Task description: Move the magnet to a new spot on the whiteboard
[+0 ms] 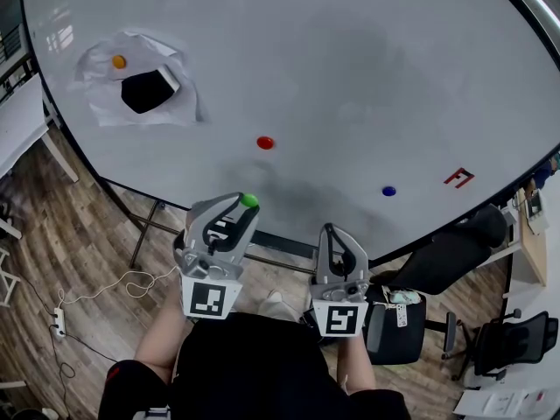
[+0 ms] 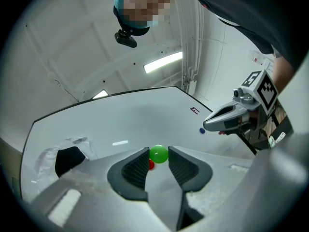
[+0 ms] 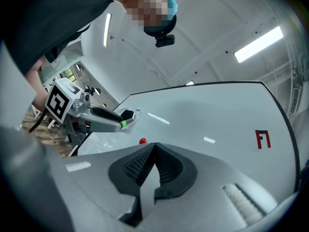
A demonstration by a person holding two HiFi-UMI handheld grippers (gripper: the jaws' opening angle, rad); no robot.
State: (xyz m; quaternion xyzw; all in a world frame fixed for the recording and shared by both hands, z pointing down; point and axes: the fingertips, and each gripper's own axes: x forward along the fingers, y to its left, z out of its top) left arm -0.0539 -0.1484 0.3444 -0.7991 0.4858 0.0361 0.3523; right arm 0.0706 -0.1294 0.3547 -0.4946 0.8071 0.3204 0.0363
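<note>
Whiteboard [image 1: 350, 59] ahead: left claw [image 1: 247, 204], angled upward, grips green magnet [image 2: 158, 154]; right claw [image 3: 153, 146] clenched.

bright overhead light; glare on whiteboard [image 3: 207, 115]; fisheye edges

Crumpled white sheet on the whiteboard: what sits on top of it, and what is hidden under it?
An orange magnet and what looks like a black eraser lie on the crumpled white sheet, which lies against the whiteboard. Anything beneath the sheet or the eraser is covered and cannot be seen.
</note>
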